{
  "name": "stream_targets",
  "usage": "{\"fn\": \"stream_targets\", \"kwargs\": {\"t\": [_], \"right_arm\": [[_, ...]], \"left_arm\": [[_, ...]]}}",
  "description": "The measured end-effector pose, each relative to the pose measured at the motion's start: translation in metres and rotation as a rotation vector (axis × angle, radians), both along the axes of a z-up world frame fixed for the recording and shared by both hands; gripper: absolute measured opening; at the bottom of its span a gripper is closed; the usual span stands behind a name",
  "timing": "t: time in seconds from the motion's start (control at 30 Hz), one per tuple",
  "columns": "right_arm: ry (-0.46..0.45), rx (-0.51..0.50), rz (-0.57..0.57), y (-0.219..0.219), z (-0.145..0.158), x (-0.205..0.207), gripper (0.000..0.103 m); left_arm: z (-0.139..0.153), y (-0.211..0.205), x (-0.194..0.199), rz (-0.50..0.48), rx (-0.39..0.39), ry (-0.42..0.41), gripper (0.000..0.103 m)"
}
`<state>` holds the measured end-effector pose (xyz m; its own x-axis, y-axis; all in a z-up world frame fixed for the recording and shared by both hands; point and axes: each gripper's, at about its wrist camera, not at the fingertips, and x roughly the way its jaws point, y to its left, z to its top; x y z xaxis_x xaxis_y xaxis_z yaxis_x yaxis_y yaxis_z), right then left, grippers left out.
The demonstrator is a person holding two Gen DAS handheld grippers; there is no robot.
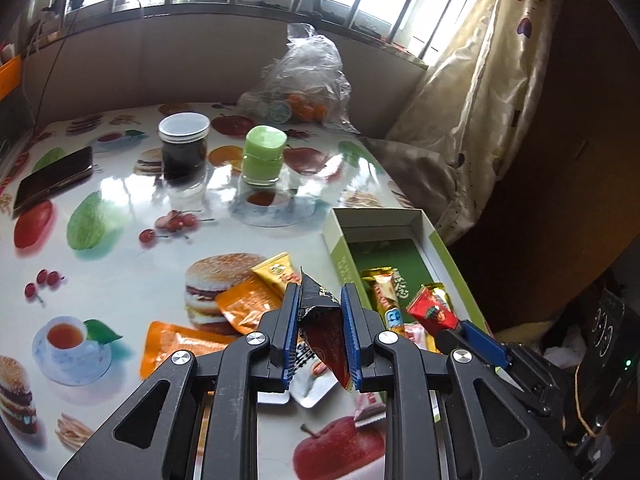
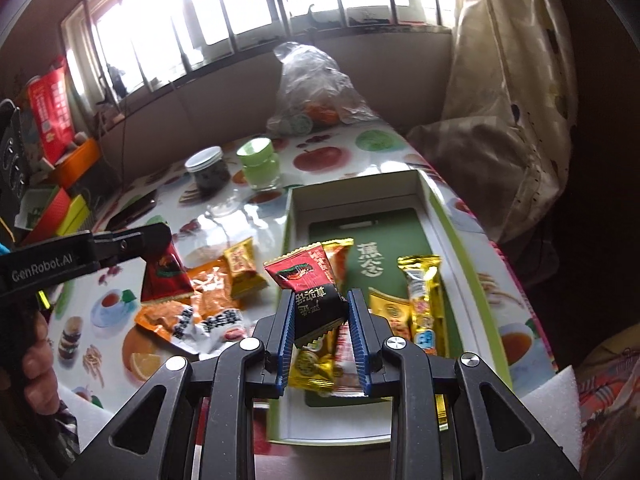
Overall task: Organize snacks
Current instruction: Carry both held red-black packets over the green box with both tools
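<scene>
My left gripper (image 1: 320, 292) is shut on a red-and-black snack packet (image 1: 324, 332), held above the loose snacks on the table. In the right wrist view the same left gripper (image 2: 160, 238) comes in from the left with that red packet (image 2: 166, 276). My right gripper (image 2: 321, 294) is shut on another red-and-black packet (image 2: 308, 280) over the near end of the open green-and-white box (image 2: 440, 216). Gold packets (image 2: 424, 300) lie inside the box. Orange packets (image 1: 248, 304) and a gold one (image 1: 276, 272) lie on the table left of the box (image 1: 340, 248).
A dark jar (image 1: 184, 144), a green jar (image 1: 264, 156) and a phone (image 1: 52, 180) stand further back on the printed tablecloth. A clear plastic bag (image 1: 304, 80) sits by the wall. A curtain (image 1: 480, 100) hangs right of the table edge. A person's hand (image 2: 36, 356) grips the left tool.
</scene>
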<state>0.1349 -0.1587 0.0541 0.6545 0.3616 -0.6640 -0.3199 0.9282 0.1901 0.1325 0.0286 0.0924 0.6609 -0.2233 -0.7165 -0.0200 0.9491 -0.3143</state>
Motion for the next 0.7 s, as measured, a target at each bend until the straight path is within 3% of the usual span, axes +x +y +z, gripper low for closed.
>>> {"fn": "stream_targets", "kwargs": {"t": [0.7], "right_arm": [[0.026,-0.032,-0.087,-0.035,-0.015,0.014,0.025]], "left_arm": [[-0.010,-0.053,0.050,-0.097,0.002,0.034,0.022]]}}
